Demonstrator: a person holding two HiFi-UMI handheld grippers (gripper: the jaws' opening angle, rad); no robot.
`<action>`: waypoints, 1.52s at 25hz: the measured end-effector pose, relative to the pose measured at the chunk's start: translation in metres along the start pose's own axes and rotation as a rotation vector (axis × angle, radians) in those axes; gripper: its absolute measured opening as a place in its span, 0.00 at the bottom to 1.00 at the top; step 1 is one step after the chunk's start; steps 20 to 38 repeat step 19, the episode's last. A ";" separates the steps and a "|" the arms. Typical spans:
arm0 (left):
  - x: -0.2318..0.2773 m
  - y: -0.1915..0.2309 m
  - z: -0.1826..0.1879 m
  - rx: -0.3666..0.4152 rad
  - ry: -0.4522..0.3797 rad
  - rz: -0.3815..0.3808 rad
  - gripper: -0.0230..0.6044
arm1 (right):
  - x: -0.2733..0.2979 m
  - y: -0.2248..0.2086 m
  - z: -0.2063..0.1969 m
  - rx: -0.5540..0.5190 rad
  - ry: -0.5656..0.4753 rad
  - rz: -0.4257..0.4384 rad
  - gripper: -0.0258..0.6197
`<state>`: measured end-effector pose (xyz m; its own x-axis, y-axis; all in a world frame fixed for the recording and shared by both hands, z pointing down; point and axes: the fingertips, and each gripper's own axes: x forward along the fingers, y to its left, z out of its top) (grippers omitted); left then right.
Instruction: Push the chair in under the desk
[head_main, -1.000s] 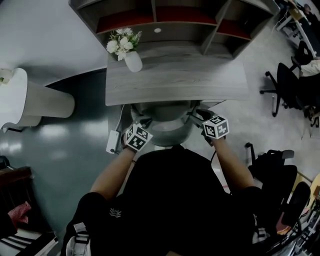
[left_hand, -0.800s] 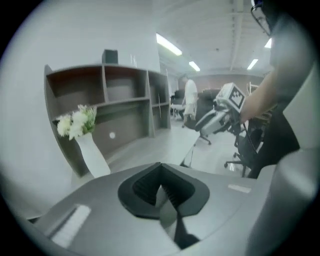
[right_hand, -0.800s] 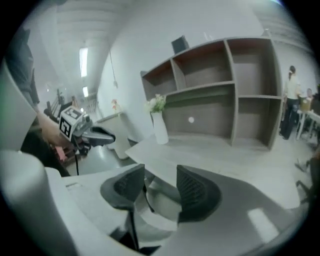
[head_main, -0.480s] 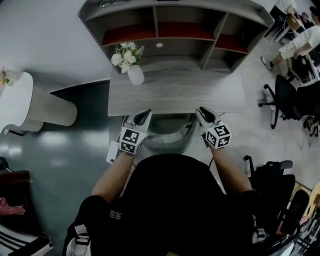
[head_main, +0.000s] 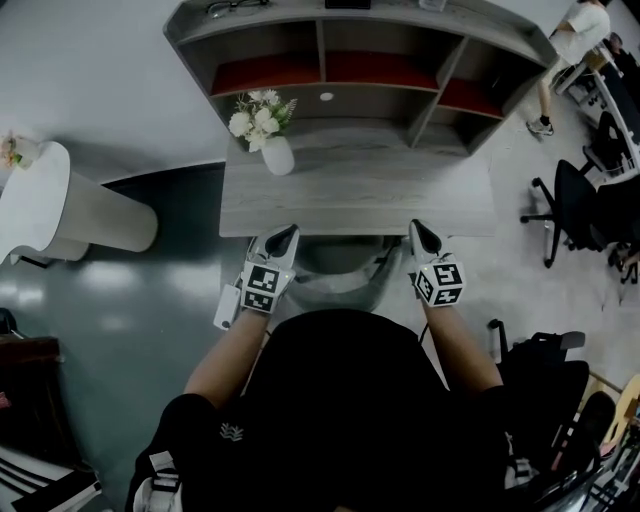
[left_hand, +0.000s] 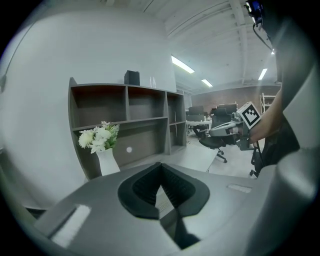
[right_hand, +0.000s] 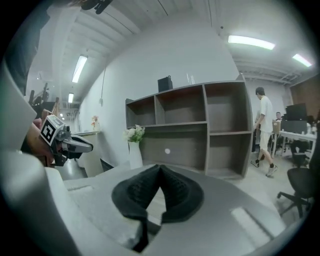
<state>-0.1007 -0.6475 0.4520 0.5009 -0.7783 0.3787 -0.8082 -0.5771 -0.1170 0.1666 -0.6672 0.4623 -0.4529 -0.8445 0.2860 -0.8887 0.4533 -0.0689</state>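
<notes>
The grey wooden desk (head_main: 355, 190) stands against the wall, with the grey chair (head_main: 335, 278) tucked partly beneath its front edge; only the chair's curved back shows. My left gripper (head_main: 283, 238) hovers over the left end of the chair back at the desk's edge, shut and empty. My right gripper (head_main: 422, 232) hovers over the right end, its jaws having just closed with nothing between them. In the left gripper view the pads (left_hand: 161, 165) meet, and so do those in the right gripper view (right_hand: 160, 167). Neither gripper touches the chair.
A white vase of flowers (head_main: 270, 140) stands on the desk's back left. A shelf unit (head_main: 350, 60) rises behind it. A white round pedestal (head_main: 60, 200) stands left. Black office chairs (head_main: 570, 200) stand right, and a person (head_main: 565, 50) walks at the far right.
Both grippers have lifted off the chair back and risen to the desk's front edge. The right jaws have closed. The chair sits further under the desk than a second ago.
</notes>
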 end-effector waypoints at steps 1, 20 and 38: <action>0.000 0.002 0.000 -0.001 0.001 0.005 0.05 | 0.001 0.000 0.000 0.002 0.001 0.000 0.04; 0.008 0.001 0.008 0.008 -0.007 -0.006 0.05 | 0.006 -0.001 0.004 -0.010 -0.008 -0.026 0.04; 0.008 0.001 0.008 0.008 -0.007 -0.006 0.05 | 0.006 -0.001 0.004 -0.010 -0.008 -0.026 0.04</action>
